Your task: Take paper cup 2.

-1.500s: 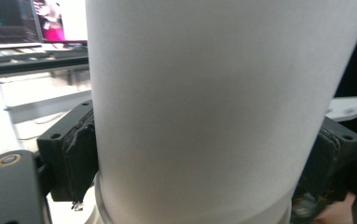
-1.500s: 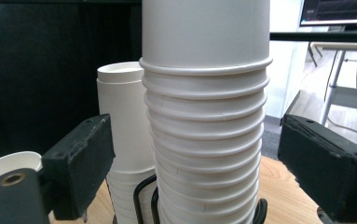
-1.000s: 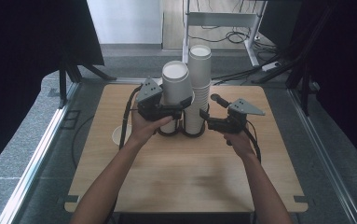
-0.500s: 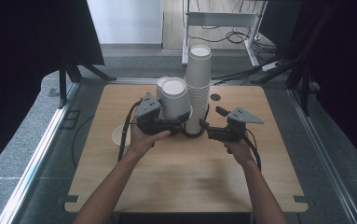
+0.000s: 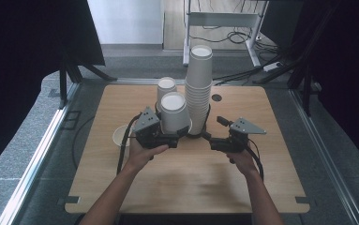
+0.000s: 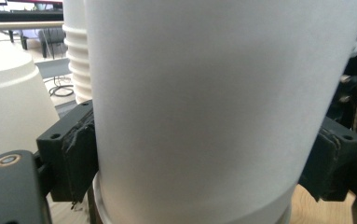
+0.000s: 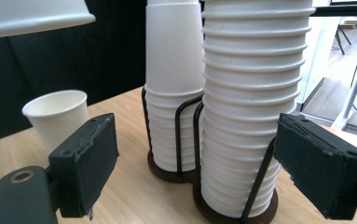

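Left gripper point(image 5: 168, 138) jaws clamp an upside-down white paper cup point(image 5: 174, 112) on both sides, held above the bench point(image 5: 261, 187) just beside the tall cup stack point(image 5: 199, 89). Right gripper point(image 5: 214, 140) jaws stand open, pads apart and clear of the stack in its wire holder point(image 7: 185, 140). Lone upright cup point(image 5: 120, 136) near the bench's left edge. Near half of the bench is bare wood.

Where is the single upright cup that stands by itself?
In the high view the lone cup stands on the table's left part, just left of the left gripper; the cup stacks are further right.
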`<move>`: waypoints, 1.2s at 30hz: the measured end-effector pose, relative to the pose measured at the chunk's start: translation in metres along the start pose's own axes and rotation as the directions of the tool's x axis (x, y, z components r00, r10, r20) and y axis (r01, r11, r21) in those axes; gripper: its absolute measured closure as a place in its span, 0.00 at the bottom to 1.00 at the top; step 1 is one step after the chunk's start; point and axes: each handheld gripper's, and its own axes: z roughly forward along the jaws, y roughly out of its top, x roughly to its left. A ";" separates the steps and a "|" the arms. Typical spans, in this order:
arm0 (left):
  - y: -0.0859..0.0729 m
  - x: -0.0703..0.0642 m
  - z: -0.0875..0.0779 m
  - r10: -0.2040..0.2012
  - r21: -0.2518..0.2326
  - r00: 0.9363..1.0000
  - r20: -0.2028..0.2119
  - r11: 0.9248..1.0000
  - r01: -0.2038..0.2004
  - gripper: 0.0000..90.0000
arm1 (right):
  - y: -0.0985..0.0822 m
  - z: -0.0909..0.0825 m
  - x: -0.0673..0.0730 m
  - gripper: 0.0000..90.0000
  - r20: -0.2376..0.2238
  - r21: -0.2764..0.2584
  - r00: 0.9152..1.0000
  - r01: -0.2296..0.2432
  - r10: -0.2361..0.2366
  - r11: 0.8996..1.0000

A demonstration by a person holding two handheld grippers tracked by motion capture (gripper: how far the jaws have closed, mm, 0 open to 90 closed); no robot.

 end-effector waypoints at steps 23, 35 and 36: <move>-0.052 0.003 -0.007 -0.041 0.046 0.999 -0.028 0.998 0.042 0.14 | -0.025 -0.004 0.021 0.15 -0.045 0.038 0.999 0.006 -0.005 0.999; -0.072 -0.004 -0.003 -0.006 0.119 0.999 -0.047 0.993 0.012 0.14 | -0.036 -0.006 0.027 0.15 -0.043 0.061 0.999 0.010 -0.007 0.998; -0.072 -0.005 -0.003 0.002 0.120 0.999 -0.052 0.993 0.004 0.14 | -0.037 -0.006 0.028 0.15 -0.044 0.062 0.999 0.010 -0.007 0.998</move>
